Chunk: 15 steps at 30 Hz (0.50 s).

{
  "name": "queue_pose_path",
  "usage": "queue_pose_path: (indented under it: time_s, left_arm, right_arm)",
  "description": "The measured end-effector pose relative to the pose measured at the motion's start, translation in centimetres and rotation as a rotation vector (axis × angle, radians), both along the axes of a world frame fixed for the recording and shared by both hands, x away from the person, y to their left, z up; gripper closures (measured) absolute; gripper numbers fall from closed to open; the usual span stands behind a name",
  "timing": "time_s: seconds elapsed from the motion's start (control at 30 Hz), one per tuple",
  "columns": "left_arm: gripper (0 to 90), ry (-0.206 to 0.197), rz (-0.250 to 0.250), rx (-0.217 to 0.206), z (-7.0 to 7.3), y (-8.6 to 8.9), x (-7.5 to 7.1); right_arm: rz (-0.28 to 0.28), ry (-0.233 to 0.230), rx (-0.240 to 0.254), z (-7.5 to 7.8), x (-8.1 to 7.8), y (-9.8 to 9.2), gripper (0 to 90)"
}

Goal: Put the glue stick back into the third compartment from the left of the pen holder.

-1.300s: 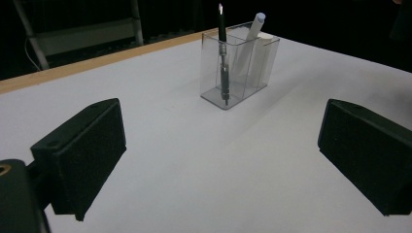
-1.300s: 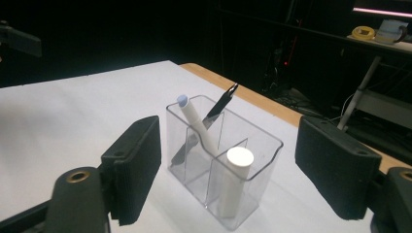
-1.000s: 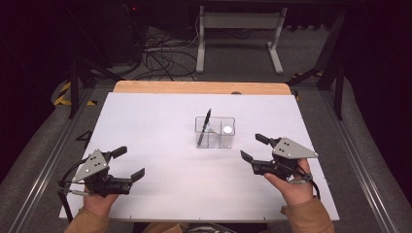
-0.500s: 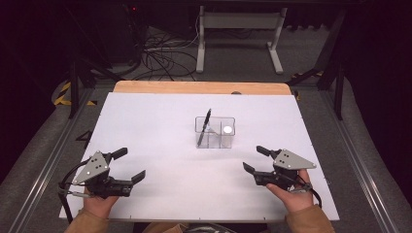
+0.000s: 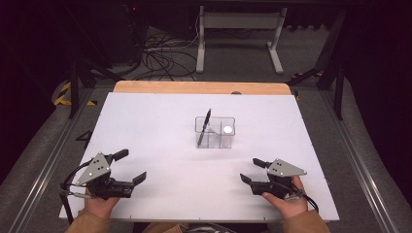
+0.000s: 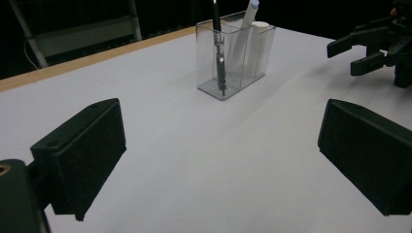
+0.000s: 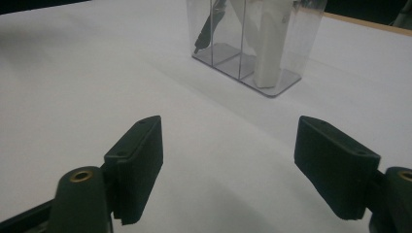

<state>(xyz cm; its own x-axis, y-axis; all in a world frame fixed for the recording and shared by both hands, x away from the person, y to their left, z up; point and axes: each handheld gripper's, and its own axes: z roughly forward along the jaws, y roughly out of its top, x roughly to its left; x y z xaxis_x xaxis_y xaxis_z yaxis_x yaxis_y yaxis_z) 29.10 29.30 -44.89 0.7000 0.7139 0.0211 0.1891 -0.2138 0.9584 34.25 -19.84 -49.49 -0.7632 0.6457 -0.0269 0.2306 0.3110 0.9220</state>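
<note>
With both the left gripper (image 5: 128, 167) and right gripper (image 5: 248, 171) gaping empty near the table's (image 5: 145, 126) front edge, the clear holder (image 5: 215, 132) mid-table, well apart from both, looks light, rigid and slippery, its black pen (image 5: 206, 121) best pinched mid-barrel; no legible writing

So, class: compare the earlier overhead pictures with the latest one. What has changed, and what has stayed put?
The right gripper has sunk toward the white table, jaws open and empty. The left gripper kept its place, open too. The clear holder, with its black pen and white tube, stands untouched.
</note>
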Motion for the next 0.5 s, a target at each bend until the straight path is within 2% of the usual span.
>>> queue_pose_path:
  time_s: [0.17,0.37,0.5]
  left_arm:
    - [4.3,0.002,0.008,-0.004,-0.20,0.07,0.05]
    - [4.3,-0.005,0.012,0.012,-0.26,0.08,0.02]
    - [4.3,-0.003,0.012,0.008,-0.44,0.03,0.02]
  right_arm:
    - [-0.016,0.014,0.001,-0.01,0.26,-0.02,26.5]
    - [-0.031,-0.021,0.002,0.23,0.36,-0.44,26.6]
    - [-0.042,-0.040,-0.003,0.41,0.43,-0.61,26.5]
